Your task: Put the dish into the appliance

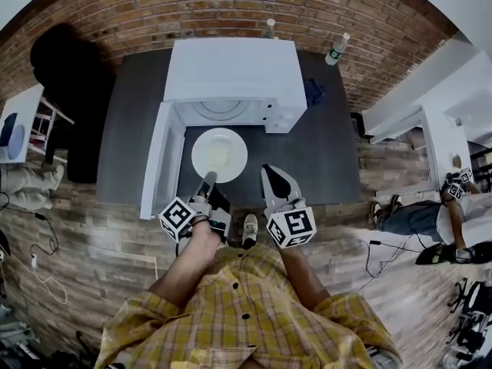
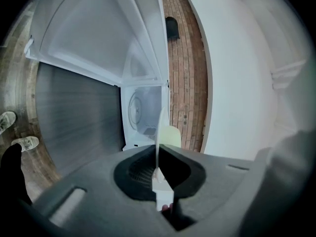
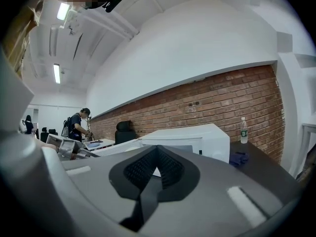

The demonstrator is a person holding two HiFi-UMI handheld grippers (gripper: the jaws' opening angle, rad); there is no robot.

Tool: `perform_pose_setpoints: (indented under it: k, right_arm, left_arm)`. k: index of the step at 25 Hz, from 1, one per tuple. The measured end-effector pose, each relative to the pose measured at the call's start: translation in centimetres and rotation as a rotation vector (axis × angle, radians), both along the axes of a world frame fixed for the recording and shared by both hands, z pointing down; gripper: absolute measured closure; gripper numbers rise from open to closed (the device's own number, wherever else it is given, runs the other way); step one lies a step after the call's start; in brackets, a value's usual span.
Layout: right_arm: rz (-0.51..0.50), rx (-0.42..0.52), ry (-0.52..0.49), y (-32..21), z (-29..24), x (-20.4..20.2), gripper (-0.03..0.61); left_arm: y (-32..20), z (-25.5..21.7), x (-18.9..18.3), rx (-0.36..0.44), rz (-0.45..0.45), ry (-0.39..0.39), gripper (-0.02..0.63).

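Just in front of the one microwave (image 1: 231, 71), outside its open mouth, is a single white dish (image 1: 219, 154). It is over the dark worktop (image 1: 323, 160) and has not gone in yet. Whether it rests on the worktop or hangs clear of it cannot be told.

Two tongs are in play. The left tongs (image 1: 207, 177) are clamped on the rim of the dish on the side away from the microwave. In the left gripper view the left tongs (image 2: 159, 174) pinch the dish (image 2: 170, 135) edge-on. Past it is the microwave's round turntable (image 2: 134, 110).

The right tongs (image 1: 270, 174) are just right of the dish, a little further from the microwave, and not touching it. In the right gripper view the right tongs (image 3: 157, 164) are pressed together with nothing in them.

The microwave's one door (image 1: 154, 164) swings out on its left side, toward the person. Two bottles stand near the brick wall, one (image 1: 269, 28) behind the microwave and one (image 1: 337, 49) behind it and off to the right. One dark blue cloth (image 1: 313, 92) lies just right of the microwave.
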State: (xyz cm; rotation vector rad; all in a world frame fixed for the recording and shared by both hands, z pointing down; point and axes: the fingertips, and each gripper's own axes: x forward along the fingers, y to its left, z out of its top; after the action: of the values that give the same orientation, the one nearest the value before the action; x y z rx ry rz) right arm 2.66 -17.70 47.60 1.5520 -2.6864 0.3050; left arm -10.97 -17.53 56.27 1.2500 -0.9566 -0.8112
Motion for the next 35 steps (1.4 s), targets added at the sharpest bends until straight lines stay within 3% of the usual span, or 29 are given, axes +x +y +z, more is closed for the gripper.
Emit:
perform_pose_setpoints:
  k: [3,9,27,35]
  right_arm:
    - [-0.015,-0.007,0.002,-1.1,0.5,0.3,0.583]
    - [-0.037,-0.014,0.003,-3.0,1.2,1.0,0.581]
    - [-0.044,-0.042,0.014,-6.5,2.7,2.4,0.582]
    - [-0.044,-0.061,0.019,-7.6,3.4,2.8,0.581]
  left_arm:
    - [-1.6,0.5,0.6,0.002,-0.018,0.018,0.609]
    - [-4.4,3.2,0.8,-0.032,-0.041,-0.040,0.609]
    - [-11.8,8.8,0.9,-0.084,-0.193,-0.020,0.609]
    - [-14.8,11.2,0.4,-0.112,-0.217,-0.030,0.607]
